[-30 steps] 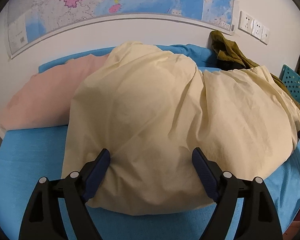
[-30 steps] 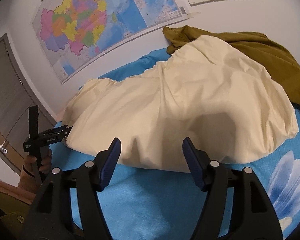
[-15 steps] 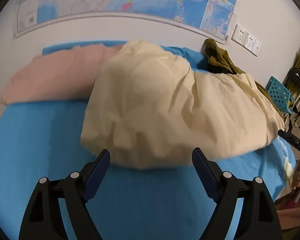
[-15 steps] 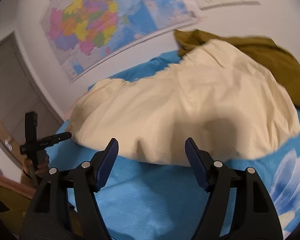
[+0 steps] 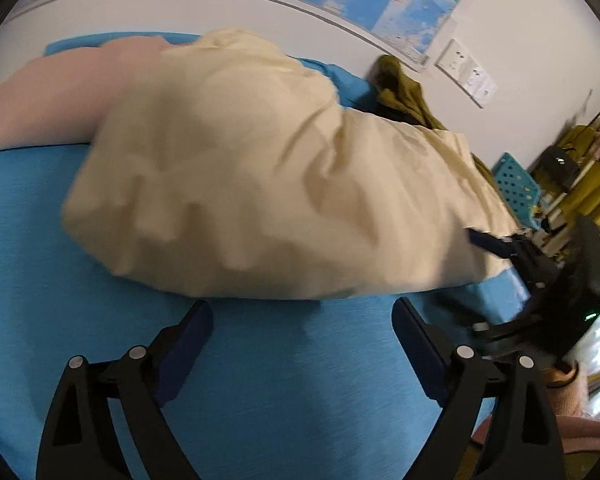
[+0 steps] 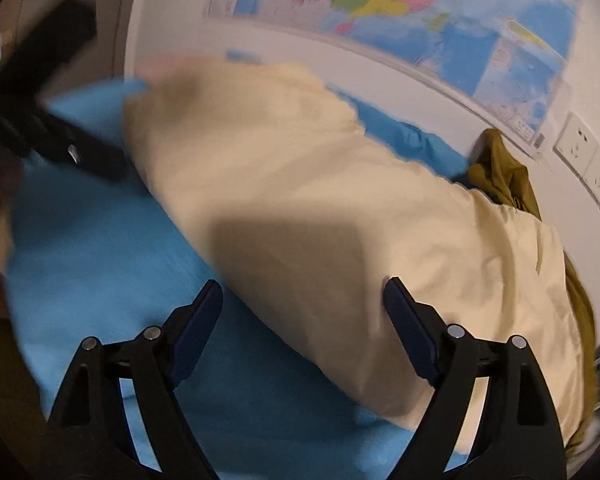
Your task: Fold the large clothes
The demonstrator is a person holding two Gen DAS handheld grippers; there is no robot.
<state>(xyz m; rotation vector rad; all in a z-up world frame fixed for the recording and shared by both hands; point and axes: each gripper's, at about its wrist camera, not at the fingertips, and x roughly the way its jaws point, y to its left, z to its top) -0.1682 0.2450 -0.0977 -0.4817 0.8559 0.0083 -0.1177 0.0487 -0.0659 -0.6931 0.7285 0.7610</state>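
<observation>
On the bright blue bedsheet (image 5: 260, 380) sits the bulky, rumpled cream cotton garment (image 5: 284, 184), lying free. Left gripper (image 5: 302, 330) is spreading wide, nothing between its jaws; right gripper (image 6: 302, 312) is opening too, straddling the cream edge without pinching. Risk: grabbing one loose layer, so the fold skews. The turquoise perforated plastic basket (image 5: 514, 184): contents unclear.
</observation>
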